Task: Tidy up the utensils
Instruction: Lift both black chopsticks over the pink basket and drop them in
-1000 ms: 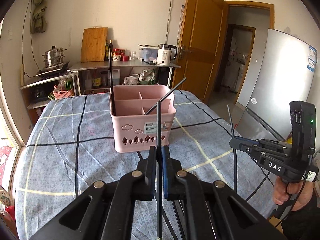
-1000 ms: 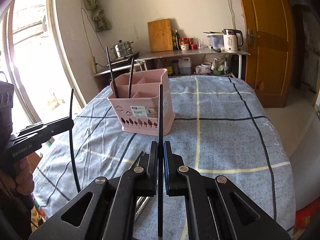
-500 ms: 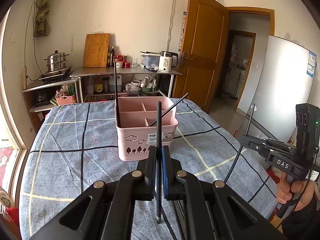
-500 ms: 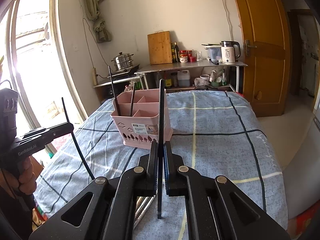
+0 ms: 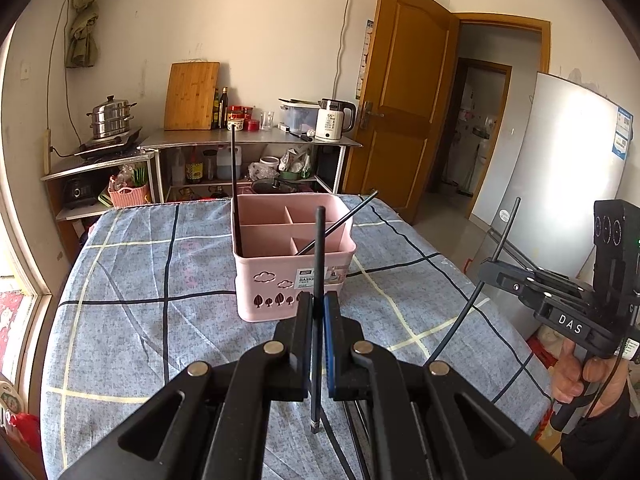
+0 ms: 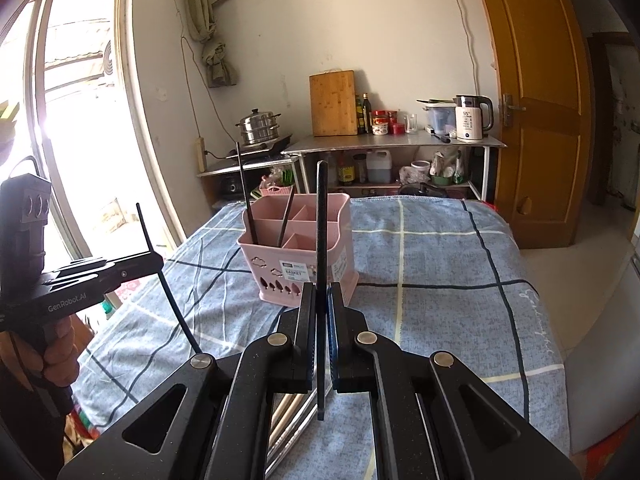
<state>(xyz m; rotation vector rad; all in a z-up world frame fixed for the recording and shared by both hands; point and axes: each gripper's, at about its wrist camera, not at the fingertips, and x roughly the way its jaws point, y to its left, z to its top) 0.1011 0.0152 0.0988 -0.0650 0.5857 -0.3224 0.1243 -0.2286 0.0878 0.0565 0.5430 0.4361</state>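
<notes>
On the far middle of the blue-grey checked cloth-covered surface (image 5: 120,320) stands the pink plastic compartment basket (image 5: 294,264), with two thin black chopsticks (image 5: 234,184) already leaning in it. We hold one more black chopstick in each tool: the left gripper (image 5: 319,308) has its jaws pinching the upright left-hand chopstick (image 5: 319,248), and the right gripper (image 6: 321,304) has its jaws clamped on the right-hand chopstick (image 6: 321,216). Both are near the basket but short of its rim. To do this well, we should keep each stick vertical, bring its lower tip over a compartment, clear the near wall, then lower before loosening the pinch. Going one at a time should avoid crossing sticks.
</notes>
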